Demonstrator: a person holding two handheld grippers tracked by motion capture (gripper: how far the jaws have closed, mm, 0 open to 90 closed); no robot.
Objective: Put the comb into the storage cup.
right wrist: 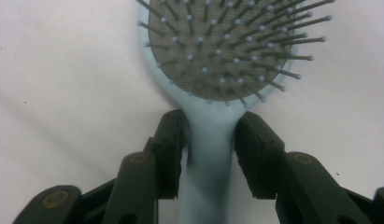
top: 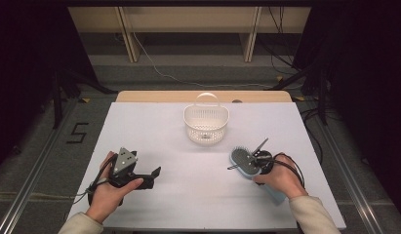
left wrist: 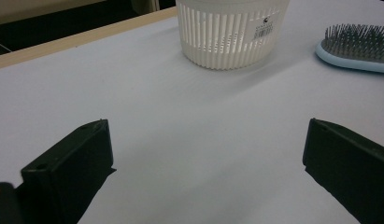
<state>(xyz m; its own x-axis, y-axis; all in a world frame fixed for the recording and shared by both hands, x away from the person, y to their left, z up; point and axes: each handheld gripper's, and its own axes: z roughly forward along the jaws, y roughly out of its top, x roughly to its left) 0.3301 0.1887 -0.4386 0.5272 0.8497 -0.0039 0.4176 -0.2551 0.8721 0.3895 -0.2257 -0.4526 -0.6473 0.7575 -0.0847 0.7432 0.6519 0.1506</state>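
A light blue hairbrush (top: 242,161) lies bristles up on the white table (top: 154,131), right of centre. My right gripper (top: 256,166) is shut on it. In the right gripper view the two black jaws press on both sides of the brush's neck (right wrist: 210,135), just below the bristle pad (right wrist: 227,46). A white slotted basket (top: 206,124) with a handle stands at mid table, farther back. My left gripper (top: 154,176) rests at the front left, open, with bare table between its wide-apart jaws (left wrist: 203,158). Beyond those jaws stand the basket (left wrist: 229,37) and the brush head (left wrist: 355,49).
The table's wooden far edge (top: 203,96) runs behind the basket. Past it lie grey floor and a white cable (top: 159,73). Bare white surface lies between my two hands and along the front edge.
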